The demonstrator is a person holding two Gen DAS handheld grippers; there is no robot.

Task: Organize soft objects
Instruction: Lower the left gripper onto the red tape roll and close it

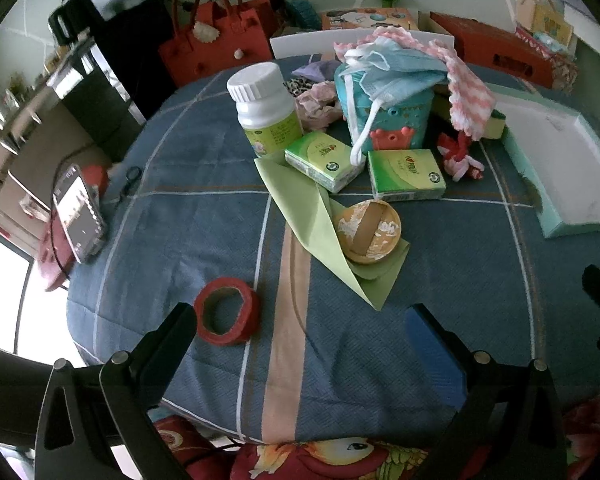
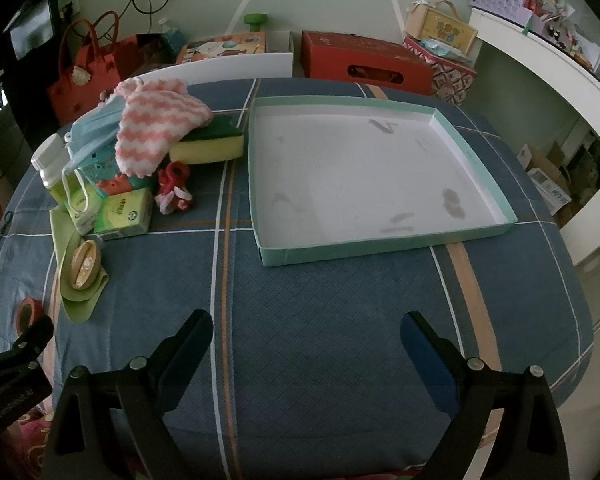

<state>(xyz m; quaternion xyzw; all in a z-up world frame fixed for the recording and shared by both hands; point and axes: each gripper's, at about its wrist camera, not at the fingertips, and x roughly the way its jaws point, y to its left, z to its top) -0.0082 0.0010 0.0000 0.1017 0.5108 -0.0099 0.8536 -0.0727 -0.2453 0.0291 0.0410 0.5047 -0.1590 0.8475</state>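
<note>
We hover both grippers, left (image 1: pixel 300 316) and right (image 2: pixel 306 322), fingers spread and empty, sorting unstarted; next we reach for the pink cloth (image 2: pixel 156 136) to fill the tray (image 2: pixel 476 160)

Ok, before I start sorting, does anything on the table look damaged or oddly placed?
Yes. The shallow mint-green box tray has a torn near-left corner and grey smudges inside. The pink-and-white zigzag cloth and blue face mask are slung over the teal container instead of lying flat.
</note>
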